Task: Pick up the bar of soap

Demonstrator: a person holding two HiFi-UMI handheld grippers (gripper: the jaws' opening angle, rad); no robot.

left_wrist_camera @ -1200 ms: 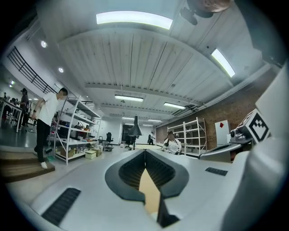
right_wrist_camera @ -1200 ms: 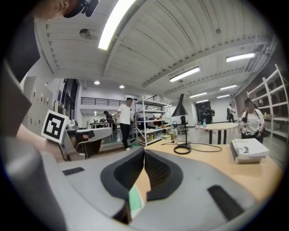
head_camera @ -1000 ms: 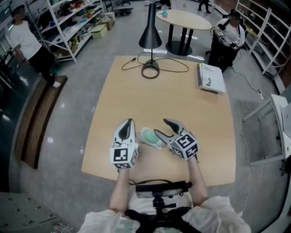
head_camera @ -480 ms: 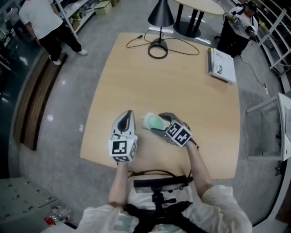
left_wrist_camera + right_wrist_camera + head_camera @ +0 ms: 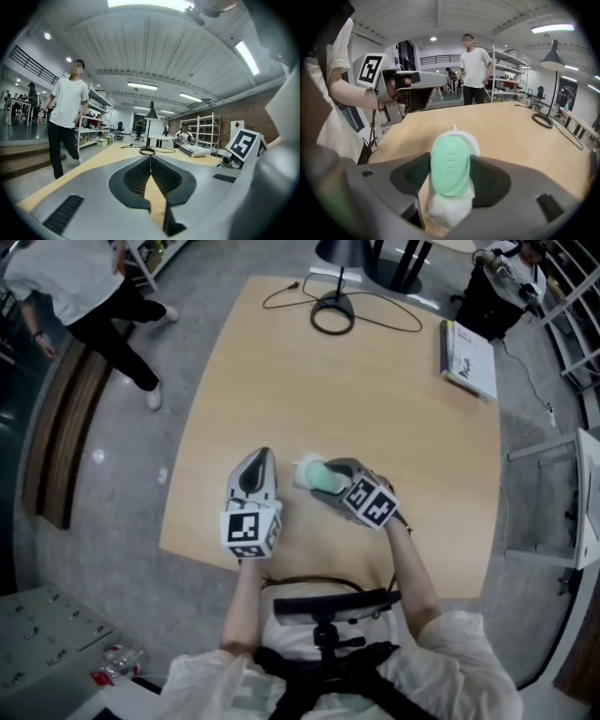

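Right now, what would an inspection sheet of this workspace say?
Surface: wooden table.
Job's things: green soap on a white dish, near the front edge.
Clutter: lamp and book at the far side.
Grippers: left gripper shut, empty; right gripper closing, fingers against the soap's sides.
Cables: lamp cord lying loose on the table.
Surroundings: one person left of the table, a seated person beyond it, shelves.
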